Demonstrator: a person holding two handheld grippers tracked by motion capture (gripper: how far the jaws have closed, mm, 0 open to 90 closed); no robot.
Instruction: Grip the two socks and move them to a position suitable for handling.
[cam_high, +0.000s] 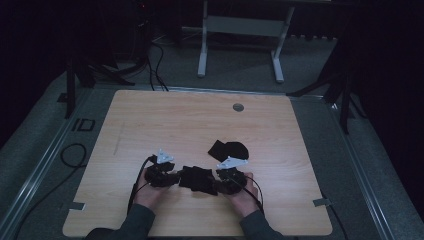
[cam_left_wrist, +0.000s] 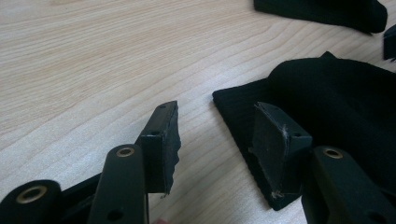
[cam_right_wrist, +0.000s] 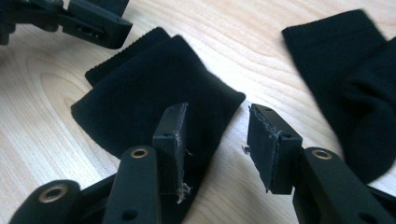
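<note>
We've got a folded black sock (cam_high: 198, 178) lying flat near the front of the wooden table (cam_high: 150, 120), right between our two grippers. Our left gripper (cam_left_wrist: 215, 135) stands wide open over its ribbed corner, gripping nothing. Our right gripper (cam_right_wrist: 215, 140) is open too, empty, straddling the opposite edge. Two socks in all: the second sock (cam_high: 228, 149) lies just behind, its edges cut off in both gripper views.

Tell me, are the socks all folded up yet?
Not yet. One black sock lies doubled over between the two tongs, so it looks folded. Both the left tongs and right tongs are open around its ends, gripping nothing. The second black sock lies apart, farther back on the table, probably next.
</note>
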